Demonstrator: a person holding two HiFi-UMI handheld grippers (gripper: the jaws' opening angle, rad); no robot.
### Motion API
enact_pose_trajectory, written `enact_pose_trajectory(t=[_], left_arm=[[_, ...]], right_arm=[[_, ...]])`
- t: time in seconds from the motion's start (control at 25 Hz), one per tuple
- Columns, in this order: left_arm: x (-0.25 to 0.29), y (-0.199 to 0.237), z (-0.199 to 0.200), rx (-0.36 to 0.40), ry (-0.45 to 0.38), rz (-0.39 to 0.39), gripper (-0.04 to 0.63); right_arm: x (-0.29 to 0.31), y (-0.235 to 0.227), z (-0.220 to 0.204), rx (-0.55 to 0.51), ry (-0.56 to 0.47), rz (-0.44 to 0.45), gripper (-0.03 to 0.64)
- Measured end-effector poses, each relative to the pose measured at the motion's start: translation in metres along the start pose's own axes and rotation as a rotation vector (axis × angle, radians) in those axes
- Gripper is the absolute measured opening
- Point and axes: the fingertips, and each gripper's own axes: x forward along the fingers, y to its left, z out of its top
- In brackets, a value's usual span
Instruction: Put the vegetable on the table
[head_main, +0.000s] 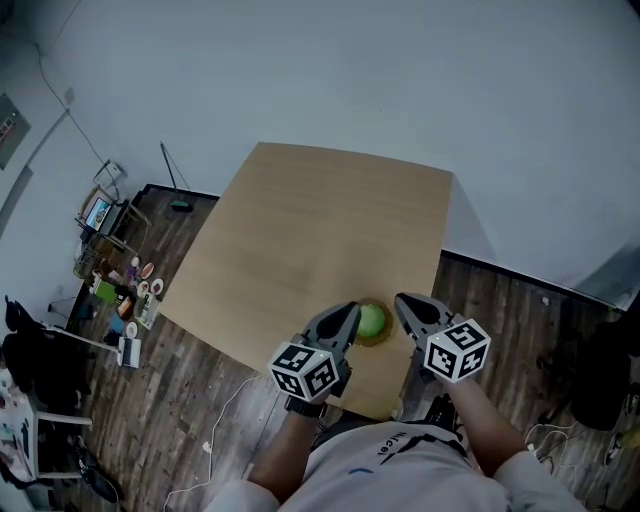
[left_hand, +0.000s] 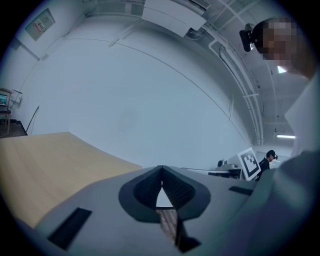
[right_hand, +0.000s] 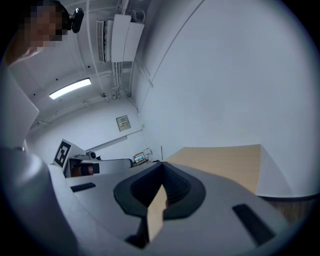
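A round green vegetable (head_main: 371, 319) sits in a shallow brown dish (head_main: 377, 340) near the front edge of the light wooden table (head_main: 320, 230). My left gripper (head_main: 349, 310) hangs just left of the vegetable, its jaws closed tip to tip with nothing held. Just right of the vegetable is my right gripper (head_main: 403, 301), also shut and empty. The left gripper view shows the left gripper (left_hand: 161, 169) with its pads meeting, the tabletop (left_hand: 45, 160) to the left and wall beyond. In the right gripper view the right gripper (right_hand: 161, 165) is closed, with the tabletop (right_hand: 225, 162) ahead. Neither gripper view shows the vegetable.
A cluttered shelf with small items (head_main: 120, 285) stands on the dark plank floor (head_main: 190, 400) to the left of the table. A white wall (head_main: 330, 70) lies beyond the table's far edge. Cables (head_main: 215, 430) trail on the floor near my body.
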Motion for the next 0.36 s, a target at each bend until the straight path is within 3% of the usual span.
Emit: enact_pose_trajectory(t=[0.36], left_arm=[[0.003, 0.0033, -0.0046, -0.03, 0.008, 0.003, 0.014]], right_arm=[[0.0019, -0.005, -0.0044, 0.008, 0.01, -0.006, 0.014]])
